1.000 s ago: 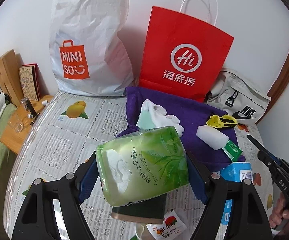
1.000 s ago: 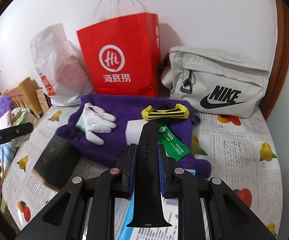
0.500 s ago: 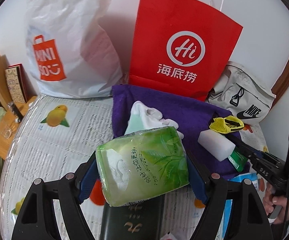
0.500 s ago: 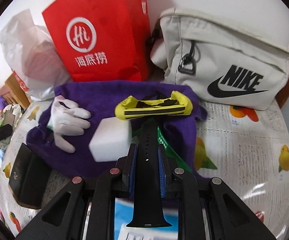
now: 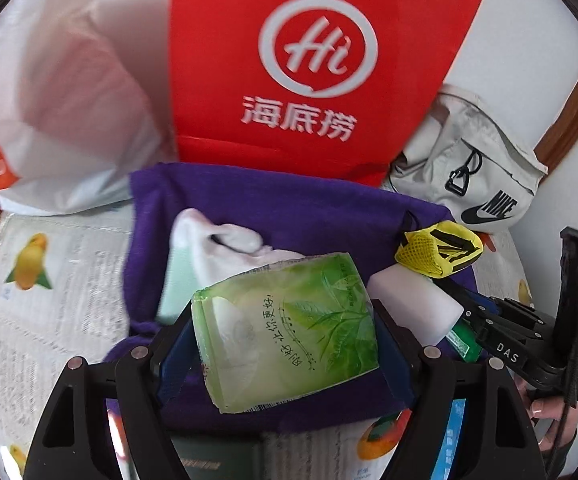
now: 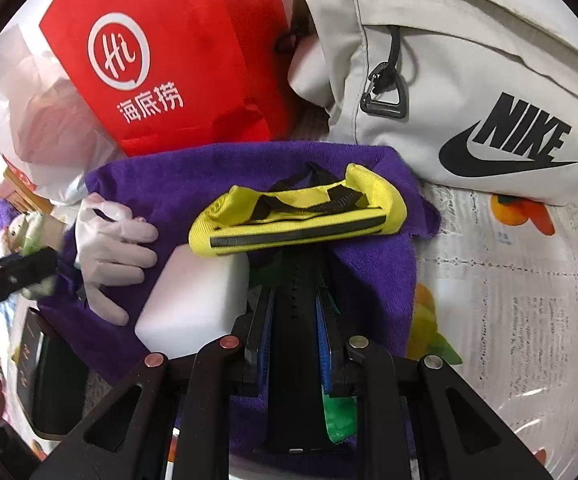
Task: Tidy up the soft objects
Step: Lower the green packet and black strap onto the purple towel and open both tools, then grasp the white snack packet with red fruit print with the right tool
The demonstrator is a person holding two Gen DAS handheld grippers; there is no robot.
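Left gripper: jaws clamped on a green tissue pack, blue pads pressing both its sides. The pack is held above the near edge of a purple towel, tilted, printed face toward the camera.

Right gripper: jaws clenched on a black strap, which runs lengthwise between the blue pads and points toward a yellow pouch. The strap's far end reaches the pouch's near edge; contact cannot be confirmed.

On the towel: a white glove at the left, a white foam block in the middle, the yellow pouch with black straps behind it. The pouch's left end overlaps the block's far corner. A green packet lies under the right gripper, mostly hidden.

Behind the towel, against the wall: a white plastic bag at left, a red paper bag in the middle, a grey Nike bag at right.

The table carries a covering printed with text and fruit. A dark box lies near the towel's left corner. A hand grips the right gripper's handle.
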